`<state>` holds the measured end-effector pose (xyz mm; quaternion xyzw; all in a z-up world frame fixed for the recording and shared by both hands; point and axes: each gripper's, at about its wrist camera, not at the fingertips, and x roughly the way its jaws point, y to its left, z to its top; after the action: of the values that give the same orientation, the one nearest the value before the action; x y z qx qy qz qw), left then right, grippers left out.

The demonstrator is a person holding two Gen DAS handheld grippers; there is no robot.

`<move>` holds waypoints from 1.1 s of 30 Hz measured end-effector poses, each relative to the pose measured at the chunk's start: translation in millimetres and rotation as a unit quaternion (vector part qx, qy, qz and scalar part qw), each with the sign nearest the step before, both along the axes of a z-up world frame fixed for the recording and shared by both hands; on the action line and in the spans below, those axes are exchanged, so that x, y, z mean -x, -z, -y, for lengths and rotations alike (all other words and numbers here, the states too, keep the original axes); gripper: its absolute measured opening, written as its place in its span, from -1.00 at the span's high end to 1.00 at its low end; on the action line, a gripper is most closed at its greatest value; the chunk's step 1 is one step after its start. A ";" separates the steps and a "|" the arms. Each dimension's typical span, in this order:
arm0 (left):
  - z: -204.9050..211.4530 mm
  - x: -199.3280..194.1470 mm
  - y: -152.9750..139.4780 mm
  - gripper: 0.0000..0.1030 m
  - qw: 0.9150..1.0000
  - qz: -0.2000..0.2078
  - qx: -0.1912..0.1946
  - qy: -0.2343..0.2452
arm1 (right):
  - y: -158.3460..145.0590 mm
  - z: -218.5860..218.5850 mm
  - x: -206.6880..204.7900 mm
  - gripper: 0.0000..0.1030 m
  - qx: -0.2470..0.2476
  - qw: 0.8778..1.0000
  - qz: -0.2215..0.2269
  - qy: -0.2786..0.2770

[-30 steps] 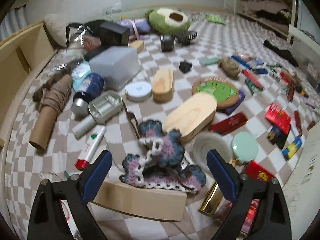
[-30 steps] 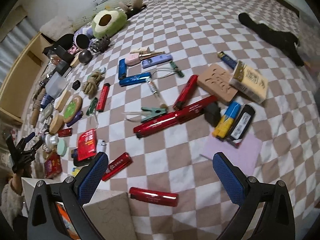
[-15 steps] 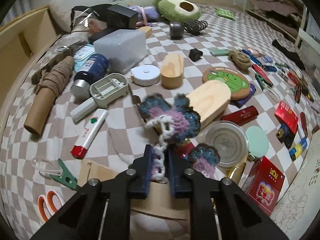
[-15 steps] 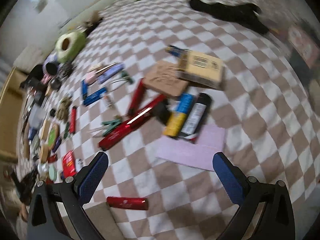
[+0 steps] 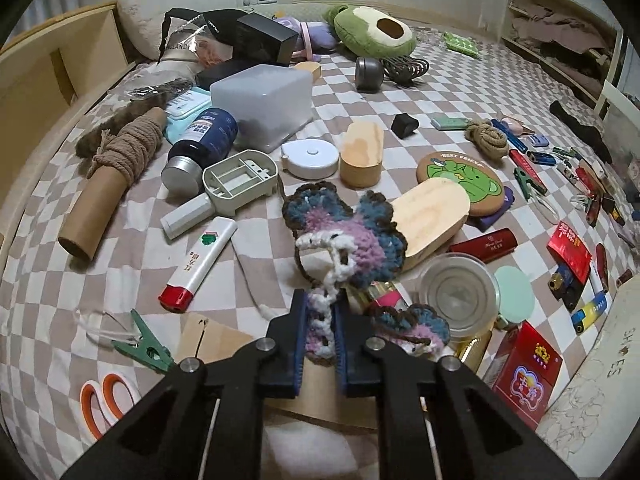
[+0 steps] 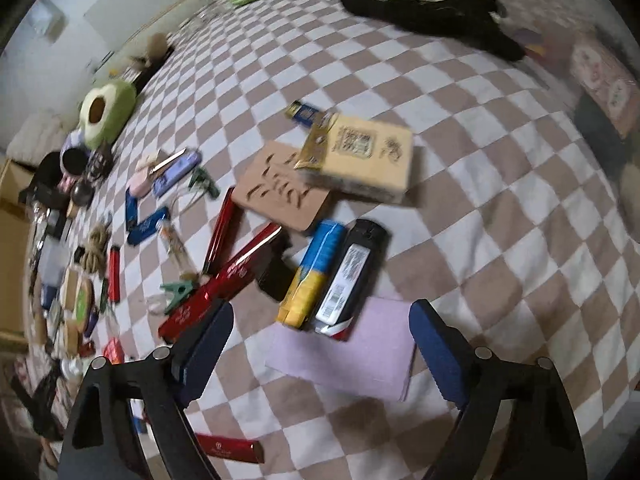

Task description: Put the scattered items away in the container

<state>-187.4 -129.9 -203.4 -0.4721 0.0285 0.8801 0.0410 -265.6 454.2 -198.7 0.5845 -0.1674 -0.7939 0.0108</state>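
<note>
My left gripper (image 5: pixel 322 332) is shut on the white-edged end of a blue and purple crochet piece (image 5: pixel 352 236). The rest of the piece hangs forward over a wooden oval box (image 5: pixel 432 220), and a smaller crochet flower (image 5: pixel 412 324) lies beside the right finger. In the right wrist view my right gripper (image 6: pixel 320 342) hovers over the checkered bedspread with its jaws closing. Between them lie the near end of a lilac pad (image 6: pixel 352 356), a black lighter (image 6: pixel 352 276) and a blue and yellow one (image 6: pixel 316 272). The pads touch none of them.
A translucent plastic box (image 5: pixel 264 100) stands at the back left, with a cardboard tube (image 5: pixel 104 196), a dark bottle (image 5: pixel 200 144) and a glue stick (image 5: pixel 198 264) nearby. A glass jar (image 5: pixel 456 292) and red packets (image 5: pixel 524 372) lie right. Yellow box (image 6: pixel 364 156) and red tubes (image 6: pixel 224 284) lie ahead.
The left jaws closed on the crochet piece and have raised its end slightly. The right gripper has swung over to the lilac pad and lighters, and its jaws have narrowed.
</note>
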 end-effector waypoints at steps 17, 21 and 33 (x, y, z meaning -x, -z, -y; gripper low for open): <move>1.7 -2.9 -0.2 0.75 1.000 0.000 -0.012 -0.001 | 32.4 6.2 -4.2 -0.73 -0.019 0.995 0.086 0.043; 1.6 -3.3 -0.1 0.75 1.000 0.000 -0.012 0.000 | 36.9 16.4 -2.1 -1.00 -0.033 0.994 0.092 0.052; 1.4 -6.8 -0.8 0.75 1.000 -0.001 -0.012 0.003 | 51.5 35.8 0.7 -1.00 -0.103 0.988 0.111 0.030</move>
<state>-180.5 -131.2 -202.6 -0.4709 0.0189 0.8806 0.0494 -266.3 418.4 -250.2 0.6618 -0.1019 -0.7370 -0.0921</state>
